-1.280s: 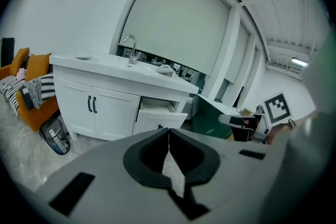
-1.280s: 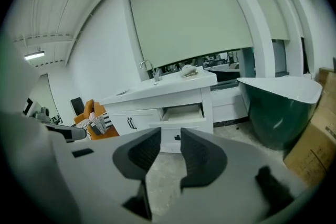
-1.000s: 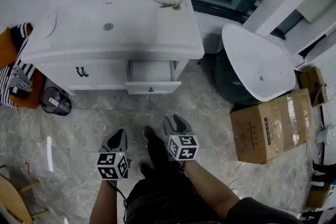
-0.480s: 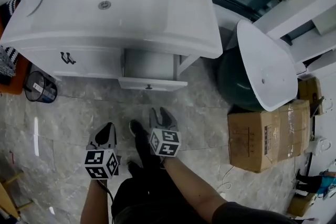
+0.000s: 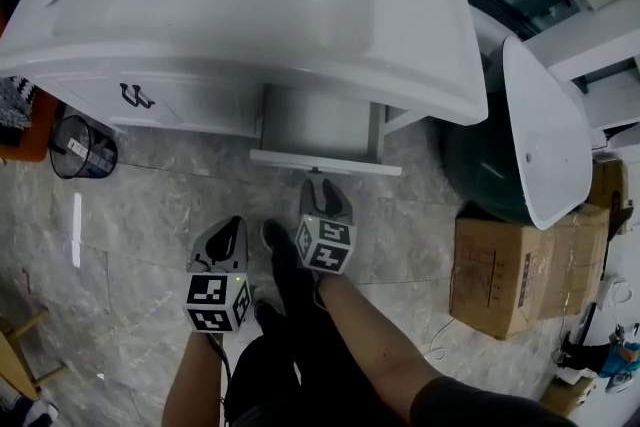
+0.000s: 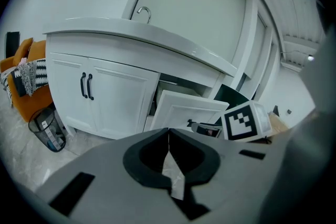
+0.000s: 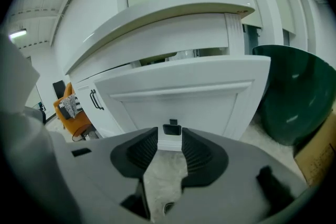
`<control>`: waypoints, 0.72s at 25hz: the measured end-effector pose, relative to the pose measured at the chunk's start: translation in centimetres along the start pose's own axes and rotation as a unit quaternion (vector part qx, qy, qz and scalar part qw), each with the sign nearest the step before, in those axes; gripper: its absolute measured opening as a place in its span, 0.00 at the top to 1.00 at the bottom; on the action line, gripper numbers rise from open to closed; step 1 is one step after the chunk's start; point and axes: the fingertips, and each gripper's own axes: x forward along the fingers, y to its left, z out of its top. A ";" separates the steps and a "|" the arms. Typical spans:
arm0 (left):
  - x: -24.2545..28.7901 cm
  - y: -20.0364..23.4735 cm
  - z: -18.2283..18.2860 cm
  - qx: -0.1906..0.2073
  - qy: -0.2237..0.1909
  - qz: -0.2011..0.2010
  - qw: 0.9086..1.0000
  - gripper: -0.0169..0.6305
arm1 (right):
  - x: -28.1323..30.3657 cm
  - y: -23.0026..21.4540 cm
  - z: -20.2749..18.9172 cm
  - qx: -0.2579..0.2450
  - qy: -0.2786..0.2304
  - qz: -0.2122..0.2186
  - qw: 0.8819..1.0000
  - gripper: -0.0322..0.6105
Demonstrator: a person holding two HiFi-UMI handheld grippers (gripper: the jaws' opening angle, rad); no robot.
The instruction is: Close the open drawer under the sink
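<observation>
Now: drawer point(image 5: 320, 120) open under the sink point(image 5: 250, 15), right gripper point(image 5: 326, 198) at its front.
Across the upper half of the head view lies the white sink on its cabinet point(image 5: 190, 105); below its middle the drawer stands pulled out over the marble floor point(image 5: 130, 235), white front panel facing the person. At centre frame the right gripper points at that panel, very close to it; its jaws are narrowly apart and the small dark knob point(image 7: 171, 129) shows in line with the gap at their tips, though contact cannot be judged. Lower left, the left gripper point(image 5: 228, 237) hangs well back from the cabinet, jaws pressed together on nothing.
</observation>
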 end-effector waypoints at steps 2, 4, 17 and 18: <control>0.6 0.4 0.1 -0.003 0.003 0.002 1.000 0.95 | 1.1 -0.2 0.1 0.004 0.003 -0.006 1.000 0.73; 1.1 0.5 0.1 -0.006 0.006 0.003 1.000 0.95 | 1.6 -0.3 0.4 0.006 0.001 -0.003 1.000 0.73; 3.1 0.4 1.1 0.020 0.027 0.000 0.999 0.95 | 3.8 -0.2 0.7 0.023 0.020 0.027 0.999 0.73; 3.4 0.3 1.2 0.018 0.028 -0.003 0.999 0.95 | 4.0 -0.2 0.8 0.023 0.019 0.028 0.999 0.73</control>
